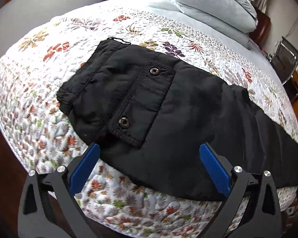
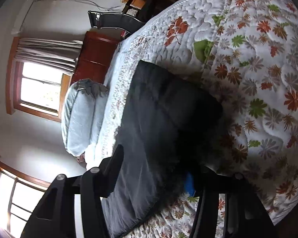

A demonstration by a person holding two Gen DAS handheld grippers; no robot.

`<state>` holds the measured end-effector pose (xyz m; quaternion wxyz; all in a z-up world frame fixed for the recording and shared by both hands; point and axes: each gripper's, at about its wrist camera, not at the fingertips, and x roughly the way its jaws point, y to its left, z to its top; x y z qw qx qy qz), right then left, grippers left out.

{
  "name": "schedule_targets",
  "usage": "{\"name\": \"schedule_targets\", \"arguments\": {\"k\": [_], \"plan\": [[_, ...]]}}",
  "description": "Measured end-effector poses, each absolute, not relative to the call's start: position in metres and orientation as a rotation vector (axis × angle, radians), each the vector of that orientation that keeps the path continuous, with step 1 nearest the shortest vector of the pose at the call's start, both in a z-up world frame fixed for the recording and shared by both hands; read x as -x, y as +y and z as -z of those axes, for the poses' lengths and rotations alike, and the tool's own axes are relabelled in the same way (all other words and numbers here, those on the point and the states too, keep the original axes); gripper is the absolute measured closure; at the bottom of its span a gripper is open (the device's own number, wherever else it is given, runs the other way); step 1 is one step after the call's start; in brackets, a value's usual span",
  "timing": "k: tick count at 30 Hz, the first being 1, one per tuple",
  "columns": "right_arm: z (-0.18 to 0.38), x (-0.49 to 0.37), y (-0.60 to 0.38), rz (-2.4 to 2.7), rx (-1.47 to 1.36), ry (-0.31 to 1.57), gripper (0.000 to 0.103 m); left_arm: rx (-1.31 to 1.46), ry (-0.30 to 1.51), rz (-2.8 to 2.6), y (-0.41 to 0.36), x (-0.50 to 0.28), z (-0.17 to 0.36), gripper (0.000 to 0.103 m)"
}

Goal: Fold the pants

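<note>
Black pants (image 1: 168, 107) lie on a floral quilt (image 1: 39, 103), folded lengthwise, waistband at the left and legs running off to the right. A back pocket flap with two snaps (image 1: 138, 97) faces up. My left gripper (image 1: 149, 154) is open, its blue pads either side of the pants' near edge, holding nothing. In the right wrist view the pants' leg end (image 2: 159, 119) lies between the fingers of my right gripper (image 2: 155, 170). One blue pad (image 2: 189, 184) shows under the cloth. Dark fabric hides the fingertips, so its grip is unclear.
Pale blue pillows (image 1: 212, 6) are stacked at the head of the bed by a red-brown headboard (image 2: 95, 57). A black chair (image 1: 286, 59) and wooden furniture stand beside the bed. Windows (image 2: 39, 87) show in the right wrist view.
</note>
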<state>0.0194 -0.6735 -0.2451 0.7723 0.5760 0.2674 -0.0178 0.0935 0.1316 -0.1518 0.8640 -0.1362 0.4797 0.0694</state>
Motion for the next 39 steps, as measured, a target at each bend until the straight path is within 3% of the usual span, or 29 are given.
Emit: {"name": "schedule_targets", "arguments": {"k": [10, 13, 17, 39], "plan": [[0.251, -0.023, -0.673, 0.068, -1.247, 0.588, 0.051, 0.369, 1.0, -0.243, 0.175, -0.065, 0.152, 0.003], [0.252, -0.024, -0.674, 0.083, -1.238, 0.595, 0.075, 0.451, 1.006, -0.261, 0.188, -0.066, 0.158, 0.003], [0.249, -0.024, -0.672, 0.082, -1.235, 0.584, 0.082, 0.496, 1.012, -0.258, 0.189, -0.068, 0.164, 0.003], [0.115, -0.034, -0.6, 0.059, -0.828, 0.478, 0.084, 0.497, 1.036, -0.217, 0.18, -0.073, 0.173, 0.003]]}}
